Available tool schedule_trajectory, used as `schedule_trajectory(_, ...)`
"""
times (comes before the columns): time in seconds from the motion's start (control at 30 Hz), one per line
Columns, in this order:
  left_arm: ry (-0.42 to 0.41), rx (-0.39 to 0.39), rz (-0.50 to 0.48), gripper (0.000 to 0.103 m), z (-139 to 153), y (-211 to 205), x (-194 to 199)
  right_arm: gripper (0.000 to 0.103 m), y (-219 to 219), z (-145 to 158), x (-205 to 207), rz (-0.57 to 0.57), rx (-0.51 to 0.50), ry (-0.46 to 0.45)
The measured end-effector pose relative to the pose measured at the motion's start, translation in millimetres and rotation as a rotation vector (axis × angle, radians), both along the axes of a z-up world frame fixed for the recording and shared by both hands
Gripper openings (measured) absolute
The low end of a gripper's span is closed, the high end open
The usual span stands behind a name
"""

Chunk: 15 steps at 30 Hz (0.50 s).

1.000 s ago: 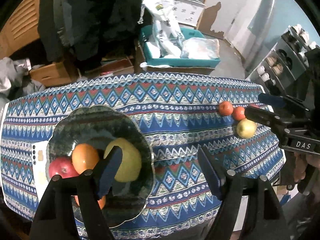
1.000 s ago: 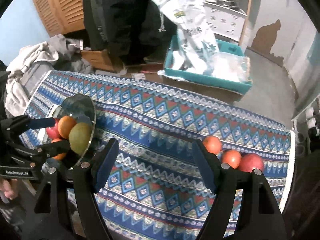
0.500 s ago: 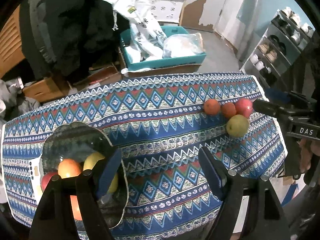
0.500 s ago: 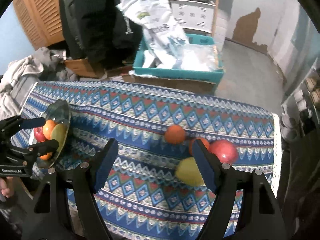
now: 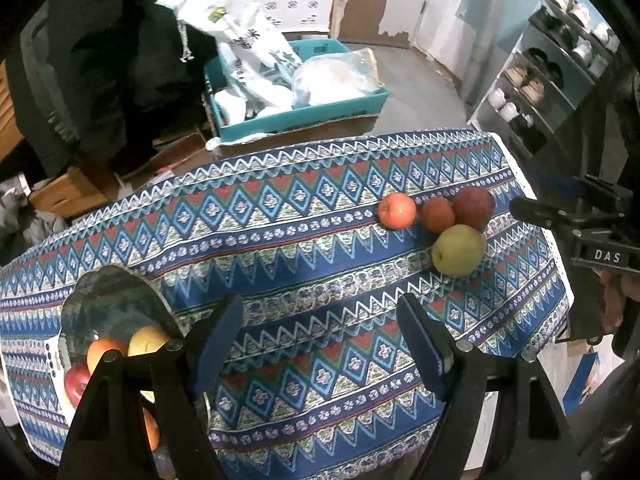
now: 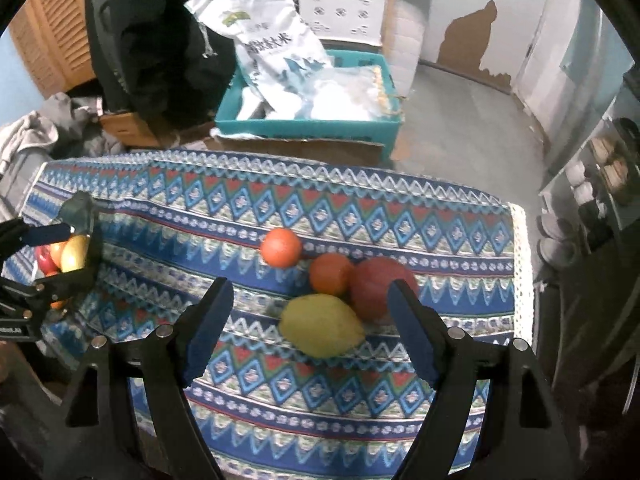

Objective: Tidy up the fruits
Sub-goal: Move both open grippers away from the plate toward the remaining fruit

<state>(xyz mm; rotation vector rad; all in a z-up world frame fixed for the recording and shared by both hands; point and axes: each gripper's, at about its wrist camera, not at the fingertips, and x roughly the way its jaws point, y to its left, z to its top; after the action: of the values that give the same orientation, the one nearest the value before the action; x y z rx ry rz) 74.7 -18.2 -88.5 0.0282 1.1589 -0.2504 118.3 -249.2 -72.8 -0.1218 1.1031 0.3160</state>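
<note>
Both grippers, left (image 5: 320, 344) & right (image 6: 310, 326), fingers apart w/ right's just widening round a smooth yellow-green pear (image 6: 322, 326) untouched on the zigzag-woven counter cloth (image 6: 248, 208).

Left wrist view: looking steeply down from near table edge, facing patterned tablecloth (image 5: 320, 240), glass bowl (image 5: 80, 300) at 8 o'clock, loose fruit cluster (image 5: 444, 220) at 2 o'clock. Right wrist view: looking down closer over same cluster (image 6: 332, 292) at centre, bowl (image 6: 82, 208) at 9 o'clock. Sharing tablecloth, fruit, teal crate (image 5: 304, 116) at 12 o'clock.
</note>
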Motion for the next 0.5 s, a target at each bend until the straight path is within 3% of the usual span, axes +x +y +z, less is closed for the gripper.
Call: schedule_trajectory(0.5, 0.039, 0.008, -0.030, 0.080, -29, -34, 40, 0.080, -48, -48, 44, -0.028, -0.017, 0.089)
